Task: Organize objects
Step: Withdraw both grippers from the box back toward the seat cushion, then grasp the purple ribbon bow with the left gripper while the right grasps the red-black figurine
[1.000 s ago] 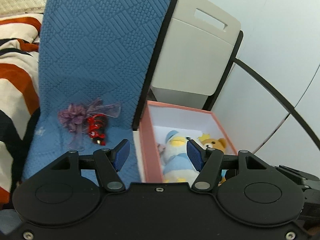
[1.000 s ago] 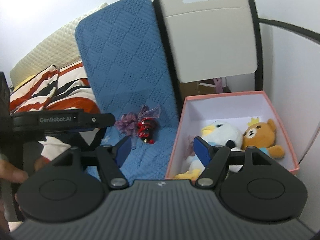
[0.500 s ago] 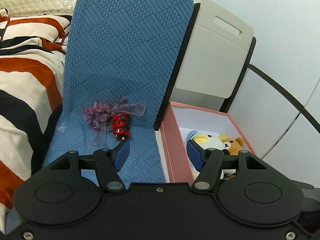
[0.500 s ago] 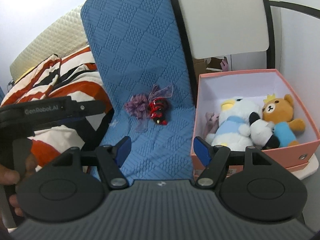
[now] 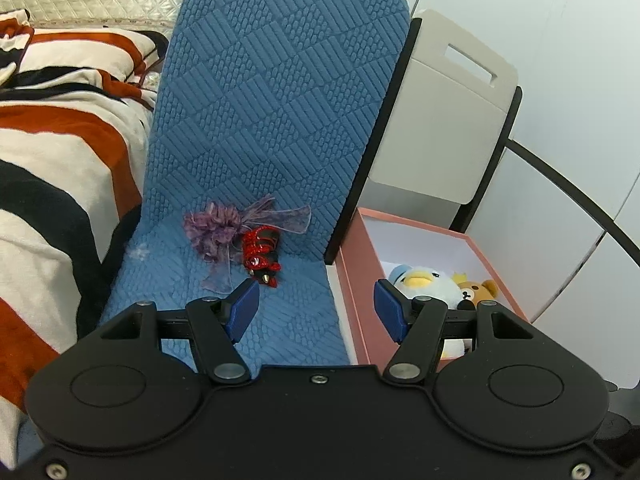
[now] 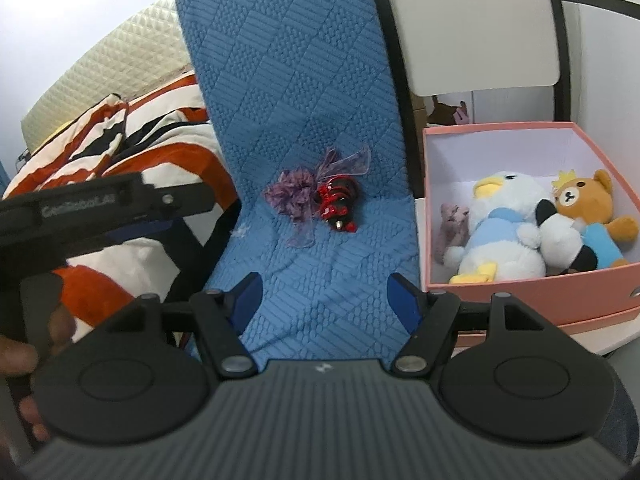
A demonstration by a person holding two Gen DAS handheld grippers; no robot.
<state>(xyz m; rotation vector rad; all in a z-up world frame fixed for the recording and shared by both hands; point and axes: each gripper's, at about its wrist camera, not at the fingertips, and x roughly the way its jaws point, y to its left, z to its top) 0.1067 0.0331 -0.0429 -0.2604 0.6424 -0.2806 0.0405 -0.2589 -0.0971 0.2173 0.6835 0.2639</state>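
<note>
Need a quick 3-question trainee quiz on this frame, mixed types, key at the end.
1. True or false: the pink box is empty.
2. What lies beside the purple bow on the blue mat? A) red hair clip B) spoon C) book
3. Fill in: both grippers, left gripper and right gripper, are ____ and hold nothing.

Key: 1 false, soft toys lie inside; 2 A, the red hair clip; 3 open.
</note>
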